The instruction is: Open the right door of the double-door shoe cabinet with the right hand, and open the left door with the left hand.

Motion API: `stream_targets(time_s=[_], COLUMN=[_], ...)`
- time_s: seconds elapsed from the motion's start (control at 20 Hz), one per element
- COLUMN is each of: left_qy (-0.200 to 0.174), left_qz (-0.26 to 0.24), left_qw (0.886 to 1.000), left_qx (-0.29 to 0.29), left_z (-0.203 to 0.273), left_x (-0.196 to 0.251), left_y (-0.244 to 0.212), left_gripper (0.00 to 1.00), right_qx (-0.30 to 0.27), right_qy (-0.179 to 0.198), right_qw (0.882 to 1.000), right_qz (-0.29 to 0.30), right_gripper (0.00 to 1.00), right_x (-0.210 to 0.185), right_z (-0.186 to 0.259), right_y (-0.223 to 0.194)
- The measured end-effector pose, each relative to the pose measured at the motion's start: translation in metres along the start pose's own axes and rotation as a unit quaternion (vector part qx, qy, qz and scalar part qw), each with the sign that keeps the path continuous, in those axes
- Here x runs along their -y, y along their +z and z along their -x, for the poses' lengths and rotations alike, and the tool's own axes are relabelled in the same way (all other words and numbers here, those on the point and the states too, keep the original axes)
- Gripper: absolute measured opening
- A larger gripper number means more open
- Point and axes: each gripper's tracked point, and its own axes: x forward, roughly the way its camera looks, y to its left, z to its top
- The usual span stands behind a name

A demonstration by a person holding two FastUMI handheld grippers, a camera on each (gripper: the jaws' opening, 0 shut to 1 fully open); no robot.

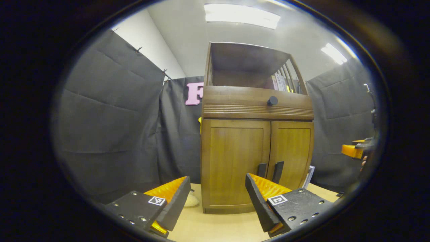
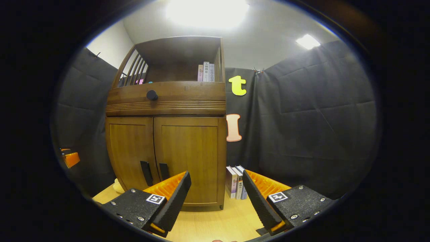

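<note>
shoe cabinet (image 1: 257, 148) seen upright on table (image 1: 215, 228), left door (image 1: 235, 161) and right door (image 2: 188, 158) closed, left gripper (image 1: 216, 198) spread, right gripper (image 2: 215, 195) spread, nothing held

Books (image 2: 237, 181) right of cabinet (image 2: 168, 148), on table (image 2: 215, 218).

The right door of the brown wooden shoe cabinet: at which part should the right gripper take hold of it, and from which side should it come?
Grip the dark vertical bar handle low on the right door, beside the centre seam. Approach straight from the front with the right gripper, its open jaws one on each side of the handle. The door looks flat and closed, so probably only this upright, narrow handle offers a hold.
</note>
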Motion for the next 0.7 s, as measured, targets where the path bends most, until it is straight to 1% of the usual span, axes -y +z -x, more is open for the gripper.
stream_targets(time_s=[0.1,0.15,0.2,0.35,0.4,0.45,0.5,0.7], left_qy=[-0.003,-0.004,-0.004,-0.006,-0.005,-0.003,-0.001,0.012], left_qz=[0.001,0.001,0.002,0.009,0.01,0.011,0.012,0.018], left_qw=[1.0,1.0,1.0,1.0,1.0,1.0,0.999,0.999], left_qx=[-0.004,-0.007,-0.01,-0.017,-0.021,-0.025,-0.03,-0.049], left_z=[-0.001,-0.003,-0.005,-0.007,-0.007,-0.007,-0.008,-0.007], left_x=[-0.001,-0.002,-0.003,0.0,0.0,-0.001,0.0,-0.002], left_y=[-0.005,-0.008,-0.011,-0.021,-0.025,-0.026,-0.03,-0.034], left_gripper=[0.98,0.98,0.98,0.99,0.94,0.99,0.98,0.99], right_qx=[0.001,0.0,-0.001,-0.004,-0.003,-0.003,-0.002,0.006], right_qy=[0.003,0.004,0.007,0.022,0.029,0.036,0.044,0.074], right_qw=[1.0,1.0,1.0,1.0,1.0,0.999,0.999,0.997], right_qz=[-0.001,0.0,0.0,-0.006,-0.009,-0.011,-0.012,-0.02], right_gripper=[0.96,0.92,0.96,0.95,0.96,0.92,0.95,0.96], right_x=[-0.005,-0.006,-0.008,-0.024,-0.03,-0.037,-0.046,-0.082], right_z=[-0.001,-0.002,-0.005,-0.015,-0.02,-0.028,-0.035,-0.071], right_y=[0.0,-0.001,-0.002,-0.003,-0.002,-0.003,-0.002,-0.001])
